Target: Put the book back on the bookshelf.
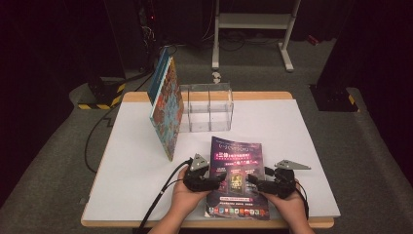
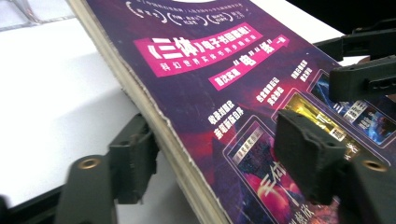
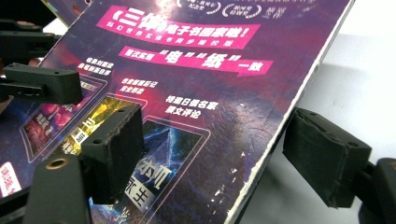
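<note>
Currently I'm seeing the purple magazine (image 1: 237,176) lying at the table's (image 1: 126,161) near edge, in front of the clear organizer (image 1: 207,107) and the leaning books (image 1: 165,105). The left gripper (image 1: 214,179) is straddling its left edge, one pad on the cover, one below, seemingly touching. The right gripper (image 1: 254,182) is straddling the right edge, lower jaw clearly off the book, not clamping.

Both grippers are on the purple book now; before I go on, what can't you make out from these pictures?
- Purple book: underside hidden in both gripper views by its own cover.
- Left gripper: pad contact below the book's edge unclear.
- Right gripper: outer pad stands apart from the book.
- Clear acrylic organizer: contents too small, high view.
- Leaning books: titles unreadable.
</note>
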Motion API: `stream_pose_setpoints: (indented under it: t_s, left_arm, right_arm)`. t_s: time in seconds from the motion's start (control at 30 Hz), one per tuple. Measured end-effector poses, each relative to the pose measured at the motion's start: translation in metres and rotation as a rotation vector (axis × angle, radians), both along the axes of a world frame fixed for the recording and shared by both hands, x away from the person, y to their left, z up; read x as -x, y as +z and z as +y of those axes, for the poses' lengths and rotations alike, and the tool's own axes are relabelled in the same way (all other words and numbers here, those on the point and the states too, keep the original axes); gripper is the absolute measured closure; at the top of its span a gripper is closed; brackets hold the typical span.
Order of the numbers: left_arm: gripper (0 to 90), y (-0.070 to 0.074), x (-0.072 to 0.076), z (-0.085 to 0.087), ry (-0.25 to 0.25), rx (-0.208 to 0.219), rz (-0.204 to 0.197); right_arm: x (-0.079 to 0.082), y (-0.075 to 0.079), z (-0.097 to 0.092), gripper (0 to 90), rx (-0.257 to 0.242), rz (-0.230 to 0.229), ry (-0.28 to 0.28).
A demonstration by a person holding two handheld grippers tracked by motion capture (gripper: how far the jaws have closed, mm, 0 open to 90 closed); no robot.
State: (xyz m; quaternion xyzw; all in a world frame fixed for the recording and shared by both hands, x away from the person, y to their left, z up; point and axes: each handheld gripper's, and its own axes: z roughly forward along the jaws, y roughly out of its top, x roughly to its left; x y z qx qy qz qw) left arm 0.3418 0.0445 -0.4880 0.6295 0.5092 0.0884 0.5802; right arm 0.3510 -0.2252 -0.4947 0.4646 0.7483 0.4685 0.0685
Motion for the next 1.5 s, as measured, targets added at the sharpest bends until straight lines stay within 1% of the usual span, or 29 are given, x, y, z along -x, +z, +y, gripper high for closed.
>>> stream_pose_setpoints:
  t_s: [0.03, 0.07, 0.1, 0.13, 0.27, 0.3, 0.37, 0.43, 0.5, 0.53, 0.6, 0.63, 0.67, 0.7, 0.73, 0.77, 0.8, 0.83, 0.9, 1.0, 1.03, 1.07, 1.13, 1.2, 1.3, 1.33, 1.5]
  left_arm:
    - [38.6, 0.0, 0.001, -0.001, 0.005, 0.002, -0.008]
    - [40.8, 0.001, 0.002, -0.001, 0.002, -0.006, -0.015]
    - [41.8, 0.001, 0.003, -0.002, 0.007, -0.006, -0.021]
    - [43.7, 0.001, 0.004, -0.003, 0.011, -0.007, -0.026]
    - [51.9, 0.003, 0.007, -0.003, 0.012, -0.022, -0.054]
    - [54.0, 0.004, 0.008, -0.003, 0.016, -0.021, -0.058]
    - [56.8, 0.005, 0.009, -0.003, 0.013, -0.033, -0.066]
    - [59.8, 0.007, 0.01, -0.003, 0.02, -0.028, -0.074]
    - [63.5, 0.009, 0.011, -0.002, 0.018, -0.03, -0.08]
    - [65.1, 0.009, 0.012, -0.002, 0.016, -0.031, -0.082]
    - [67.4, 0.01, 0.013, -0.002, 0.015, -0.033, -0.09]
    - [68.3, 0.011, 0.013, -0.002, 0.019, -0.025, -0.094]
    - [69.0, 0.012, 0.014, -0.001, 0.02, -0.025, -0.097]
    - [70.0, 0.012, 0.014, -0.001, 0.02, -0.026, -0.1]
    - [71.0, 0.013, 0.015, 0.0, 0.021, -0.026, -0.105]
    - [72.0, 0.014, 0.016, 0.001, 0.022, -0.027, -0.108]
    - [72.5, 0.015, 0.016, 0.003, 0.022, -0.03, -0.113]
    - [72.8, 0.016, 0.017, 0.004, 0.027, -0.022, -0.117]
    - [72.8, 0.018, 0.019, 0.007, 0.029, -0.026, -0.132]
    - [73.0, 0.021, 0.021, 0.012, 0.043, -0.013, -0.145]
    - [73.0, 0.022, 0.022, 0.014, 0.046, -0.01, -0.147]
    - [73.0, 0.023, 0.022, 0.017, 0.045, -0.017, -0.151]
    - [73.0, 0.026, 0.022, 0.024, 0.056, -0.008, -0.157]
    - [73.2, 0.028, 0.022, 0.029, 0.064, -0.001, -0.159]
    - [73.5, 0.03, 0.022, 0.039, 0.07, -0.003, -0.164]
    - [73.6, 0.03, 0.021, 0.042, 0.075, 0.007, -0.165]
    - [74.5, 0.031, 0.016, 0.06, 0.083, 0.009, -0.173]
  right_arm:
    - [-0.001, -0.001, -0.001, 20.0, -0.008, 0.008, 0.001]
    - [-0.001, -0.001, -0.001, 20.4, -0.011, 0.014, 0.001]
    - [-0.001, 0.0, -0.001, 21.1, -0.011, 0.013, 0.003]
    - [-0.001, 0.0, 0.0, 23.4, -0.007, 0.008, 0.009]
    - [0.002, 0.003, 0.002, 24.9, 0.011, 0.008, 0.005]
    - [0.002, 0.003, 0.002, 25.3, 0.016, 0.006, 0.004]
    - [0.003, 0.005, 0.003, 27.0, 0.028, 0.003, -0.001]
    - [0.004, 0.007, 0.003, 32.0, 0.039, -0.008, -0.006]
    - [0.007, 0.011, 0.003, 39.9, 0.059, -0.034, -0.011]
    - [0.008, 0.013, 0.003, 42.3, 0.067, -0.047, -0.006]
    - [0.01, 0.015, 0.003, 46.7, 0.075, -0.057, -0.003]
    - [0.011, 0.016, 0.002, 49.1, 0.076, -0.062, 0.001]
    - [0.011, 0.017, 0.002, 53.0, 0.072, -0.065, 0.006]
    - [0.012, 0.018, 0.002, 55.6, 0.058, -0.065, 0.022]
    - [0.012, 0.019, 0.002, 57.0, 0.049, -0.064, 0.033]
    - [0.013, 0.02, 0.004, 58.7, 0.051, -0.063, 0.041]
    - [0.013, 0.021, 0.005, 59.7, 0.055, -0.063, 0.046]
    - [0.014, 0.023, 0.007, 61.3, 0.057, -0.067, 0.051]
    - [0.015, 0.027, 0.01, 63.3, 0.056, -0.08, 0.058]
    - [0.017, 0.033, 0.015, 65.6, 0.055, -0.096, 0.063]
    - [0.017, 0.035, 0.016, 66.2, 0.056, -0.102, 0.067]
    - [0.016, 0.037, 0.018, 66.9, 0.056, -0.107, 0.068]
    - [0.015, 0.04, 0.023, 68.6, 0.05, -0.107, 0.076]
    - [0.014, 0.042, 0.028, 68.7, 0.049, -0.112, 0.084]
    - [0.012, 0.044, 0.039, 69.0, 0.059, -0.121, 0.092]
    - [0.011, 0.045, 0.042, 69.3, 0.056, -0.117, 0.092]
    - [0.007, 0.047, 0.059, 69.9, 0.047, -0.123, 0.084]
